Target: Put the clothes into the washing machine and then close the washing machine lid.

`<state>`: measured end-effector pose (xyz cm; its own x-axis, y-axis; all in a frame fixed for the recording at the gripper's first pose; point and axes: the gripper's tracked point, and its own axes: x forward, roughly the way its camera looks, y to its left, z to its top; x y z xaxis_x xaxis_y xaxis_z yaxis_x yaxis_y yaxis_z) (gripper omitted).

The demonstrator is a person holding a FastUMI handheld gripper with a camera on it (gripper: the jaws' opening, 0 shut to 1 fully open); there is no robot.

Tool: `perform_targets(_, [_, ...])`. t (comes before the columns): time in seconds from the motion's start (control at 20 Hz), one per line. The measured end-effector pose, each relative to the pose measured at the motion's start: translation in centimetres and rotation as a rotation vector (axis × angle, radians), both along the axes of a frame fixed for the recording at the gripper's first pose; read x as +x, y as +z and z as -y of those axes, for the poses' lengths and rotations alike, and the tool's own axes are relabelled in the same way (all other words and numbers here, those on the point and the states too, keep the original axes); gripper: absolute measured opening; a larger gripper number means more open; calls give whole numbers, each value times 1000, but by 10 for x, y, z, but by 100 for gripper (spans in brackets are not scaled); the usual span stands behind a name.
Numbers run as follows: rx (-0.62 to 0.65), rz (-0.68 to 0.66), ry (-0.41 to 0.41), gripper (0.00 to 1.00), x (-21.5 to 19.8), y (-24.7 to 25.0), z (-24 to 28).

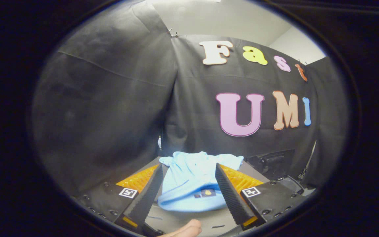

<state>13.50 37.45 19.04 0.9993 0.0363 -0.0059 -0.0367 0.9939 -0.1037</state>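
Observation:
A light blue garment (pixel 192 184) lies crumpled on a grey tabletop (pixel 183 220), with a small dark patch near its front hem. My gripper (pixel 189 171) is open, and the garment sits between the two fingers and reaches a little beyond their tips. The left finger (pixel 146 196) and the right finger (pixel 230 194) stand on either side of the cloth without pressing on it. To the right, beyond the right finger, a dark appliance (pixel 270 164) with a lid-like top stands at the table's edge; it may be the washing machine.
Black cloth walls (pixel 110 108) close the booth behind and to the left of the table. A fingertip of the person's hand (pixel 184 230) shows below the garment, near the gripper's base. A white wall (pixel 229 19) rises above the cloth.

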Motion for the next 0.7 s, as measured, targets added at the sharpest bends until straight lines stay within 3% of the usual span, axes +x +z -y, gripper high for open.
perform_targets(0.4, [-1,-130,-145,97,98,-8,34])
perform_targets(0.55, [-39,-300,-89,96,126,-45,23])
perform_targets(0.7, [-53,-474,-93,96,131,-87,27])
